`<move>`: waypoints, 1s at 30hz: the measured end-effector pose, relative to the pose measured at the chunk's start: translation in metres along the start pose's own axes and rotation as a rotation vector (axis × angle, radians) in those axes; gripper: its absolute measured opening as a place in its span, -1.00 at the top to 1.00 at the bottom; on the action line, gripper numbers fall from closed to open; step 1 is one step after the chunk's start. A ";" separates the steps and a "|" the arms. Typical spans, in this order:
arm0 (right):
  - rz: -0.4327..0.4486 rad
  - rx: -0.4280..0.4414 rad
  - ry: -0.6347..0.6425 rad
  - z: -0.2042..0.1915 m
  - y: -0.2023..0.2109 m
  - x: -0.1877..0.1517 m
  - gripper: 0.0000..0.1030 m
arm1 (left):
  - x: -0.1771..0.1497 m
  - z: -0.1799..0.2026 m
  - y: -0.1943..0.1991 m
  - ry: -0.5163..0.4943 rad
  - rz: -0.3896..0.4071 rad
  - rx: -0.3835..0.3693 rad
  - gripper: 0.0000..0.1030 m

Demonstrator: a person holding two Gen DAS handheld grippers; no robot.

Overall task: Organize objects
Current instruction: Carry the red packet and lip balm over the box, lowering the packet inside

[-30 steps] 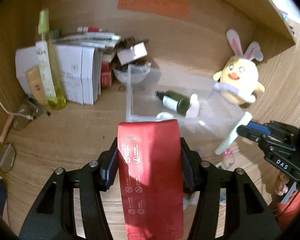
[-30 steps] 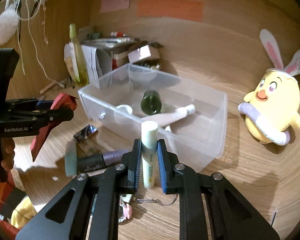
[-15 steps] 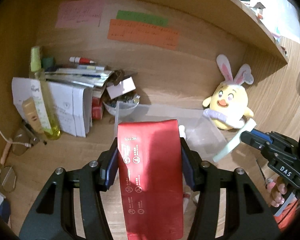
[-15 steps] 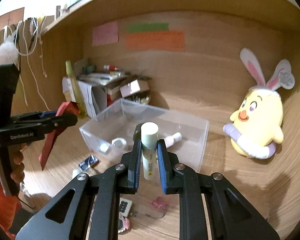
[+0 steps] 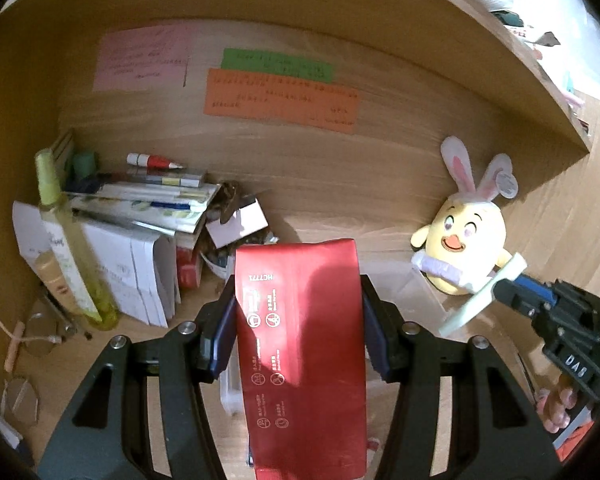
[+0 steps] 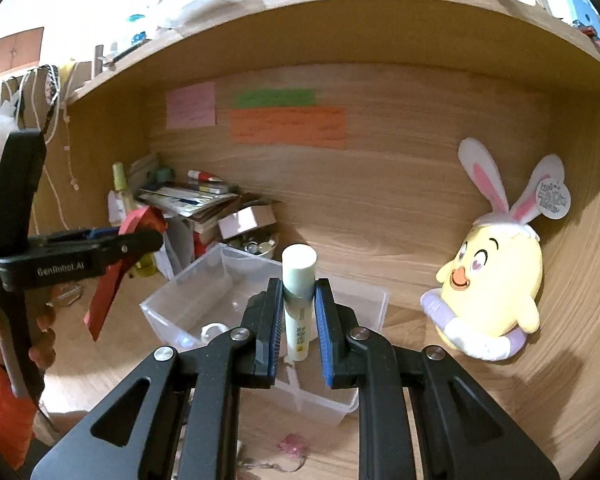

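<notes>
My left gripper [image 5: 298, 312] is shut on a flat red packet [image 5: 300, 340] with white print, held above the desk. The packet hides most of the clear plastic bin [image 5: 416, 292] behind it. In the right wrist view the same packet [image 6: 116, 264] hangs from that gripper [image 6: 140, 236] at the left. My right gripper [image 6: 298, 300] is shut on a pale green tube [image 6: 298, 296] with a white cap, held upright over the clear bin [image 6: 204, 300]. From the left wrist view, the tube [image 5: 480, 296] sticks out of the right gripper [image 5: 500, 292] in front of the plush.
A yellow chick plush with bunny ears [image 6: 492, 280] leans on the right wall. Stacked papers, pens and boxes [image 5: 140, 208] and a tall yellow-green bottle [image 5: 68, 248] crowd the back left corner. Coloured notes [image 5: 280, 96] are stuck on the back panel. A pink trinket [image 6: 292, 444] lies in front of the bin.
Both grippers have risen with their loads, so the bin and desk sank lower in both views. The bin's contents are now mostly hidden behind the red packet and the tube.
</notes>
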State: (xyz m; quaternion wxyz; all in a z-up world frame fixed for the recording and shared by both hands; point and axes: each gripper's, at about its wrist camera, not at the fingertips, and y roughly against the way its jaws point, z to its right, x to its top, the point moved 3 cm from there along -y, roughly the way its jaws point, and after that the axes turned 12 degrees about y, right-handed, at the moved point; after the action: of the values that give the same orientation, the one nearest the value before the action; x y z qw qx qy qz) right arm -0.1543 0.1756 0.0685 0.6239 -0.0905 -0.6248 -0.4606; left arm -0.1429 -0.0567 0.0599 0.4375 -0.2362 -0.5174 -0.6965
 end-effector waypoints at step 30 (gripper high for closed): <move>-0.246 -0.059 0.116 -0.010 -0.098 -0.040 0.72 | -0.012 -0.005 -0.114 -0.103 -0.119 0.176 -0.06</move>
State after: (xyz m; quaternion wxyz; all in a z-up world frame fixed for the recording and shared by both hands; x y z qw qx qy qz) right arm -0.2069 0.1323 -0.0130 0.5947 -0.0046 -0.5804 -0.5563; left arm -0.2337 -0.0475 -0.0105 0.3872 -0.2013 -0.6113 -0.6602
